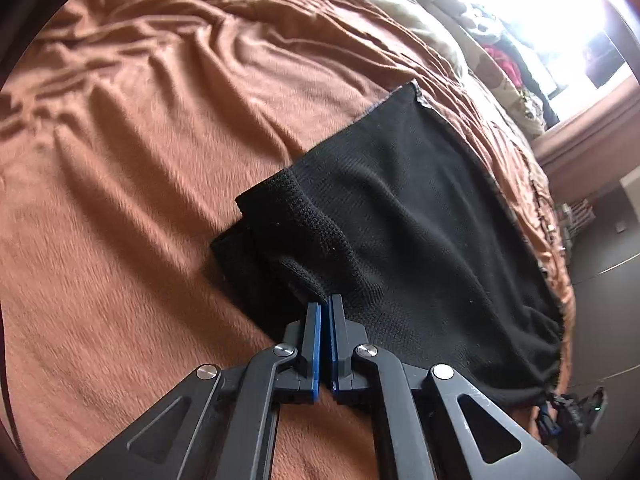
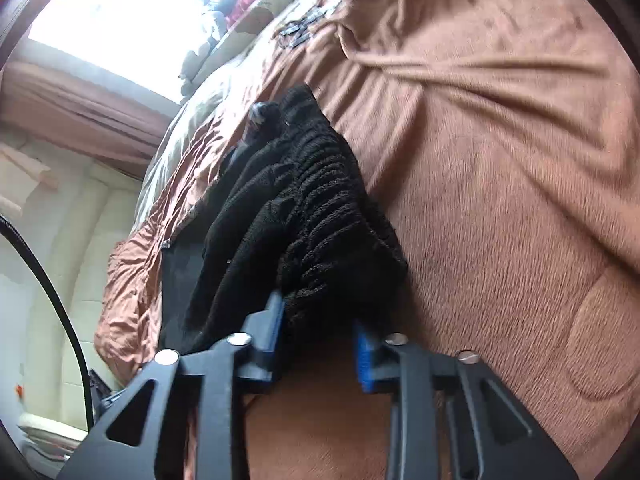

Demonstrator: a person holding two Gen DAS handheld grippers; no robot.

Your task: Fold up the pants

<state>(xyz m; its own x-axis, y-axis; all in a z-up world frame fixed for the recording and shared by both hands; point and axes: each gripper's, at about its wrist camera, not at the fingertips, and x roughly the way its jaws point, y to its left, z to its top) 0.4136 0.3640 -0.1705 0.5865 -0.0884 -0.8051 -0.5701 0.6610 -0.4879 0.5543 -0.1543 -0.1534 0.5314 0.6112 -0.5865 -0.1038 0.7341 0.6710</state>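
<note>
Both grippers pinch the near edge of the black knit pants [image 1: 420,216]: left gripper [image 1: 325,304] closed on thin hem, right gripper [image 2: 318,316] clamping the bunched waistband, the garment's long axis extending away across the rust-brown bedspread [image 1: 140,180].

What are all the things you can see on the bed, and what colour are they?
pants: one pair, black, lying partly folded on the blanket, ribbed waistband bunched at the near end.
blanket: one, rusty brown, wrinkled, covering the bed.
pillows: number unclear, beige, at the far end of the bed by the bright window.
cable: one, black, curving along the left edge of the right wrist view.
left gripper: one, black with blue pads, shut on a pants edge.
right gripper: one, black with blue pads, clamped around the waistband.
</note>
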